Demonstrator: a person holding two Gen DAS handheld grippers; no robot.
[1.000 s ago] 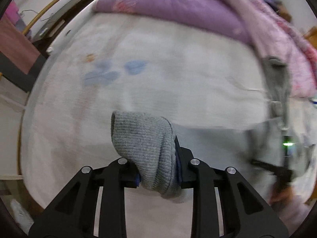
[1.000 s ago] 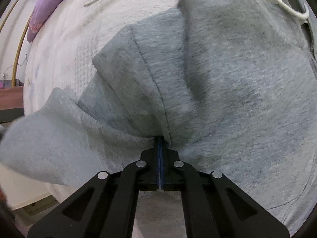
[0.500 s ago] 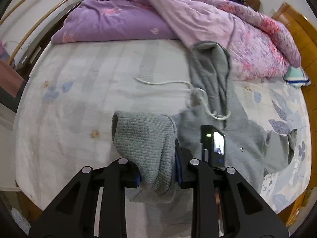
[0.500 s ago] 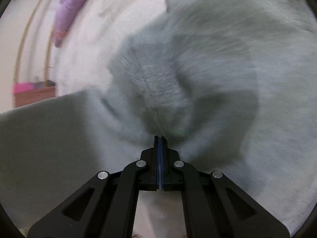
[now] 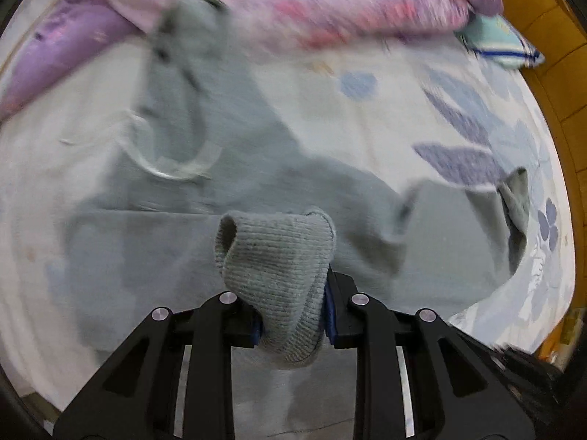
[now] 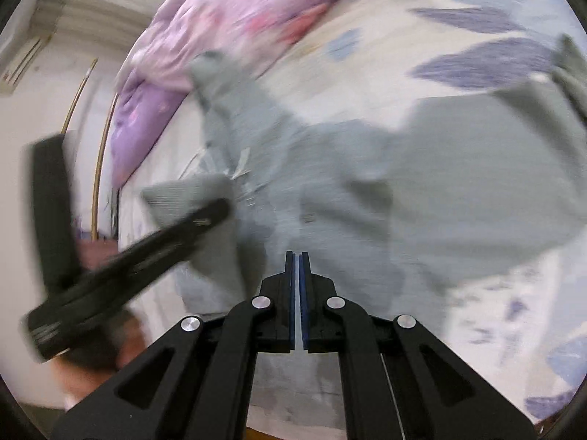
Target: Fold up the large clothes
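Left wrist view: we see the left hand-held gripper (image 5: 291,324) clamped on the ribbed knit cuff (image 5: 275,256) of a grey hooded sweatshirt (image 5: 176,242). The cuff bunches up between the blue pads and stands above them. The rest of the sweatshirt lies spread on the white bed sheet with blue leaf prints (image 5: 458,139), its hood (image 5: 183,47) reaching up to the pink and purple floral quilt (image 5: 330,3) heaped at the far side. A white drawstring (image 5: 172,168) curls below the hood. The other sleeve (image 5: 513,212) lies out to the right, its end folded up. A striped pillow (image 5: 502,44) sits by the wooden bed frame (image 5: 550,36). Much of this picture is blurred.

Right wrist view: our right hand-held gripper (image 6: 296,300) is closed, its blue pads nearly touching with nothing between them, above the sweatshirt's body (image 6: 458,201). At the left, the left hand-held gripper (image 6: 205,220) shows as a dark blurred shape holding the cuff (image 6: 183,194) raised off the bed.
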